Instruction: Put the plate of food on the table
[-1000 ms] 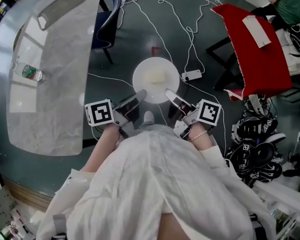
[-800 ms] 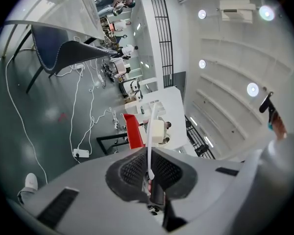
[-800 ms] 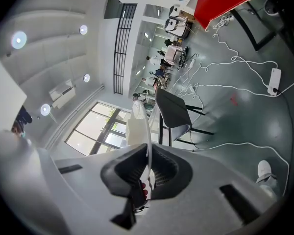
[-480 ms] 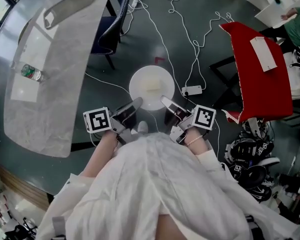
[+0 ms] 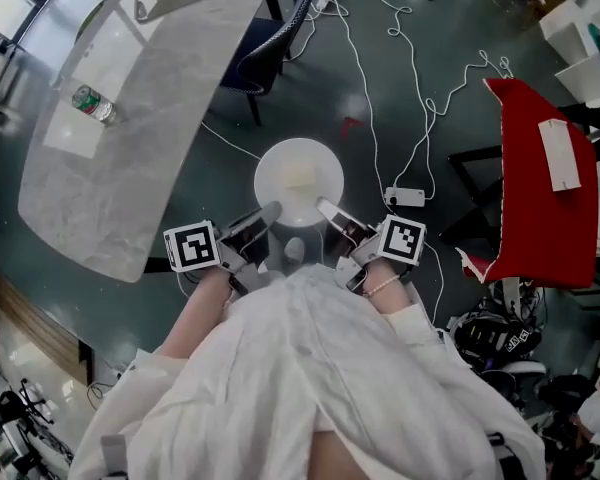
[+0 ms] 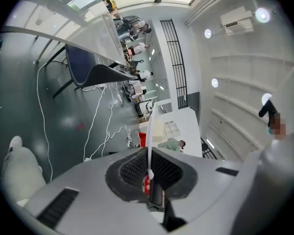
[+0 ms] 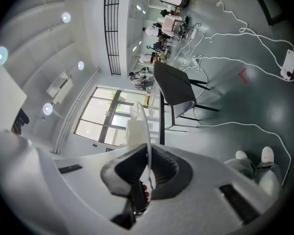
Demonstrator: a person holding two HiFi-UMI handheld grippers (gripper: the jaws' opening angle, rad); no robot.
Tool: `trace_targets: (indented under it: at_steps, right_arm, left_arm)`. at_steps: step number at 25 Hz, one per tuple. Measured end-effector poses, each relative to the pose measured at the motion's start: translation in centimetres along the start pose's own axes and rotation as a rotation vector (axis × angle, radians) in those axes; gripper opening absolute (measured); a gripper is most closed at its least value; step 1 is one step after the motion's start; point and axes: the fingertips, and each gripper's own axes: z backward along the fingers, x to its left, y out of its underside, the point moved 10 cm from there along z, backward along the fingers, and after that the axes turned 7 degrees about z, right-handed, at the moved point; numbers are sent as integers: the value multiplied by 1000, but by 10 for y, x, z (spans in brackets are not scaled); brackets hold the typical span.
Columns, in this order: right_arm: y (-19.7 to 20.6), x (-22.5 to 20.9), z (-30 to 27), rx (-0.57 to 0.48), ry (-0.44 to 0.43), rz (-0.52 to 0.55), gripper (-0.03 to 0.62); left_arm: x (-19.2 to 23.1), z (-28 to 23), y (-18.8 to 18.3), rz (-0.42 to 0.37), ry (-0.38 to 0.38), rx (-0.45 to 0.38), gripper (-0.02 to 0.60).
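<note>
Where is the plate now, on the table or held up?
Held up. The left tongs and right tongs clamp the rim of the plate above the floor; the table stands apart.

— What colours do you have there?
— My plate [image 5: 299, 158] is white. The food [image 5: 300, 177] looks pale cream, though it's small from up here. My left tongs [image 5: 270, 211] and right tongs [image 5: 325, 208] are grey, and their cubes [image 5: 191, 246] have black-and-white squares.
— And around you?
— The table [image 5: 110, 168] is marbled grey and the floor [image 5: 130, 313] dark grey-green, with white cables [image 5: 367, 93]. The cloth [image 5: 525, 208] is red and the chair [image 5: 280, 33] dark blue.
</note>
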Motion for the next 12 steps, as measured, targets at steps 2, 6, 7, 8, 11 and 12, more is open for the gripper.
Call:
trace_targets:
  at_steps: [2,6,7,8,11,12]
  right_arm:
    - [5,-1,-13,48,-26,-12,11]
    - [10,0,-36,127,-67,30,11]
    - [10,2,-42,135,-78,32,11]
    - [10,5,-48,141,-91,34,11]
    - [7,13,-65,161,-111,61,11]
    - [5,15,-70,166,-111,71,11]
  left_arm:
    - [8,13,0,44,-15,-35,26]
    - [14,38,-10,-12,-30,-72,26]
    - [14,42,-14,-24,-22,-83,26]
    - [13,45,-18,-34,-13,-94,26]
    - [12,54,-29,-56,-1,-129,26]
    - [12,55,-33,-57,6,-140,26]
